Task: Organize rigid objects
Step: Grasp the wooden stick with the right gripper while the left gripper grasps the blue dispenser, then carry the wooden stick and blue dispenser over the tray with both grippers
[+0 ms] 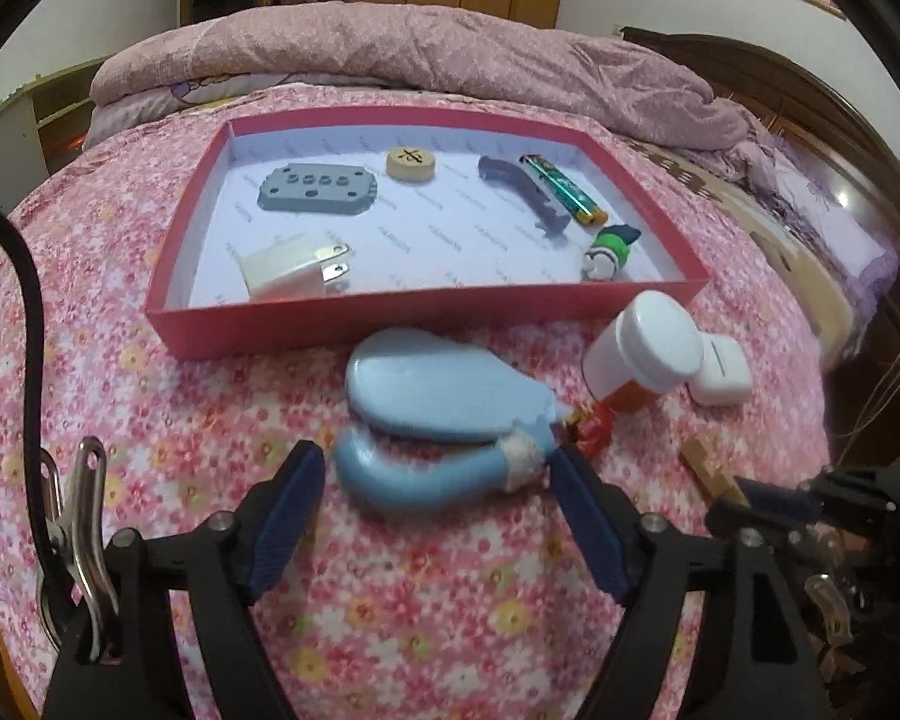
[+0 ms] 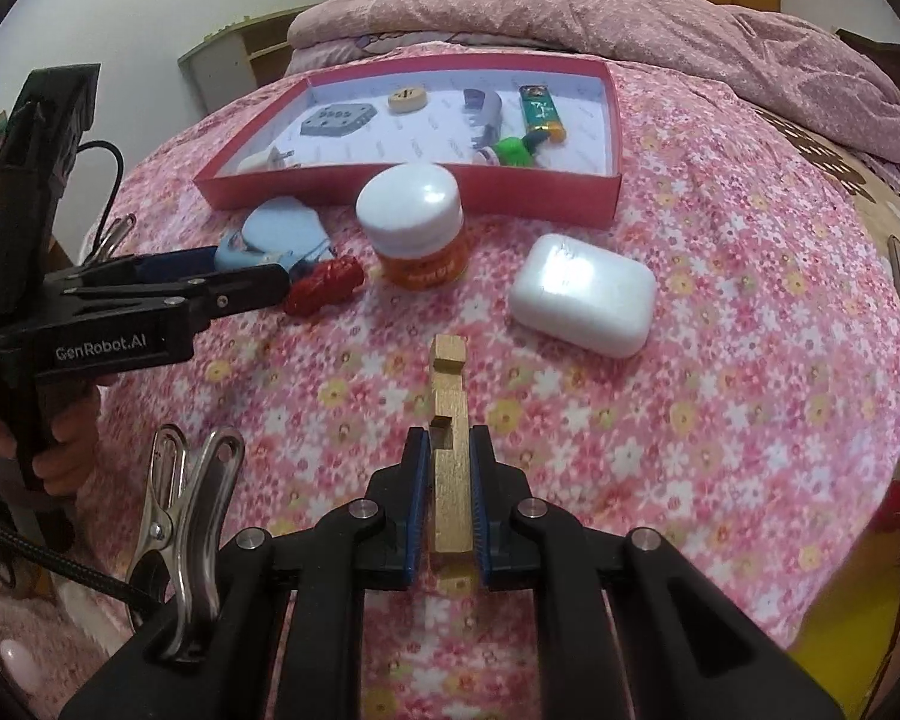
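Note:
A red tray lies on the flowered bed and holds several small items: a grey block, a white plug, a wooden disc, a lighter. My left gripper is open around a light-blue clip-like object, its fingers on either side and not closed on it. My right gripper is shut on a gold wooden piece. The left gripper also shows in the right wrist view.
Near the tray's front are a white-capped orange jar, a white earbud case and a small red object. A folded pink quilt lies behind the tray.

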Demonstrator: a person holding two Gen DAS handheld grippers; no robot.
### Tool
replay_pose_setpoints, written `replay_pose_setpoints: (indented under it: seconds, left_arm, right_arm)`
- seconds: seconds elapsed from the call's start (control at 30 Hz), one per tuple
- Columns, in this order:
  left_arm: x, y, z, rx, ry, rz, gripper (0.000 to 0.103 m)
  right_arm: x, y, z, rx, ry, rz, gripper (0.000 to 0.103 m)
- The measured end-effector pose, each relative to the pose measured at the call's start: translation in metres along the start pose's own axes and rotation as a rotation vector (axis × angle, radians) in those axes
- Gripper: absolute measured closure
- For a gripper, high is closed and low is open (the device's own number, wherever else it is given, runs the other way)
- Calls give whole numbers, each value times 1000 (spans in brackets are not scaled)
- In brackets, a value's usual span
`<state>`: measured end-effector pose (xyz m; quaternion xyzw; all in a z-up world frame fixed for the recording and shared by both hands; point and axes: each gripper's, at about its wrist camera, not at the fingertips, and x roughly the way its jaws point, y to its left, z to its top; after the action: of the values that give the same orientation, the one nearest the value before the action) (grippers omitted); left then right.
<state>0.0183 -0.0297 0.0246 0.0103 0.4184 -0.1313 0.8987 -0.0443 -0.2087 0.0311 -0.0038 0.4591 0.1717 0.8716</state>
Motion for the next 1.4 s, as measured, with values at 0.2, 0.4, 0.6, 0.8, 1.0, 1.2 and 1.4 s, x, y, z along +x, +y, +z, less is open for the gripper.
replay_pose_setpoints:
  seconds: [0.2,0.4,0.6,0.8,1.0,1.2,1.4]
  left_arm:
    - [4,-9,-4,8,-24,56,19]
    - [-2,-7,-15,58,-10,120,19]
    - [-7,17,-20,1,-8,186,19]
    - [-15,29,-18,-37,-3,154,19]
    - [-14,5,-12,-16,-18,37,19]
    - [-1,-6,-8,-35,-20,83,19]
    - [2,-7,-8,-35,-36,105,20]
  right_arm:
    - [0,-5,0,12,-20,22,89]
    - [-1,-4,-4,-1,-33,19,89]
    - [-2,-3,-5,4,-37,25,89]
    - [-2,-3,-5,9,-40,29,89]
    - [-3,-3,-4,22,-44,37,89]
    - [-3,-4,-5,26,-48,41,89]
    - [-4,-4,-7,43,-39,46,88]
